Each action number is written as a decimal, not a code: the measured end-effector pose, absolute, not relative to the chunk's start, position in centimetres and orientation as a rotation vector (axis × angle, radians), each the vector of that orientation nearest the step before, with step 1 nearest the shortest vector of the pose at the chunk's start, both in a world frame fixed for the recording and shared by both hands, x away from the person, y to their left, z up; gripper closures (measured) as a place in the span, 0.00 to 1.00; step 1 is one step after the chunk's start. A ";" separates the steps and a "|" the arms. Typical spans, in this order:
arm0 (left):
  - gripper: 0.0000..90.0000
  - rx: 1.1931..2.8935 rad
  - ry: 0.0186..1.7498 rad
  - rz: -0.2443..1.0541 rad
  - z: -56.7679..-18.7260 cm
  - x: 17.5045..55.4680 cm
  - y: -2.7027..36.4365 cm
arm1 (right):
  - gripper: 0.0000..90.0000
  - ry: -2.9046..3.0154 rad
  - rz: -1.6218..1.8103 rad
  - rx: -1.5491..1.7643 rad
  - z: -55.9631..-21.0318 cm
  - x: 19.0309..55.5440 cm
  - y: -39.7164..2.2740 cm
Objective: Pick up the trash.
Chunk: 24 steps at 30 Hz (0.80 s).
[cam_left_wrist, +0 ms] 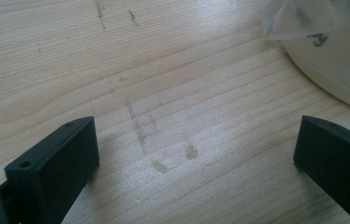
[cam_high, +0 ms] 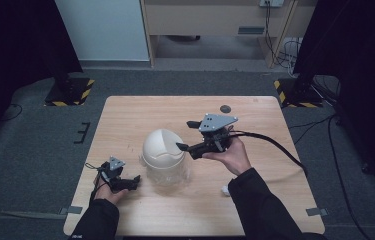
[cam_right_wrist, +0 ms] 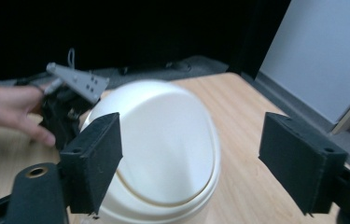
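We hold our right gripper [cam_high: 184,135] open beside the white domed bin [cam_high: 162,148] at mid-table [cam_high: 125,115], while our left gripper [cam_high: 131,182] rests open near its base.

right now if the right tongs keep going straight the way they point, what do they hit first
Most likely the white domed lid of the small bin: it sits dead ahead between the open jaws of the right tongs. Depth is unclear, but nothing appears to lie in between.
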<state>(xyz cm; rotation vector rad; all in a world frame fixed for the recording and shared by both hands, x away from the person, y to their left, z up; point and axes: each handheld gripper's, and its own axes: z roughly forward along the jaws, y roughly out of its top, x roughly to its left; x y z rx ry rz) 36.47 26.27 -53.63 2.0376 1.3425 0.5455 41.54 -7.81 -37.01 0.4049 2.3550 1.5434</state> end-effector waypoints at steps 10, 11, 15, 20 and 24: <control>0.00 2.038 1.342 0.545 -53.6 36.5 26.3 | 0.26 2.444 1.523 0.385 -38.8 41.0 -6.5; 0.00 2.038 1.342 0.545 -53.6 36.5 26.3 | 0.26 2.444 1.523 0.385 -38.8 41.0 -6.5; 0.00 2.038 1.342 0.545 -53.6 36.5 26.3 | 0.28 2.491 1.506 0.367 -39.6 40.7 -5.9; 0.00 2.038 1.342 0.545 -53.6 36.5 26.3 | 0.28 2.535 1.495 0.359 -40.4 40.6 -5.4; 0.00 2.038 1.342 0.546 -53.6 36.5 26.3 | 0.28 2.560 1.482 0.354 -40.8 40.5 -5.2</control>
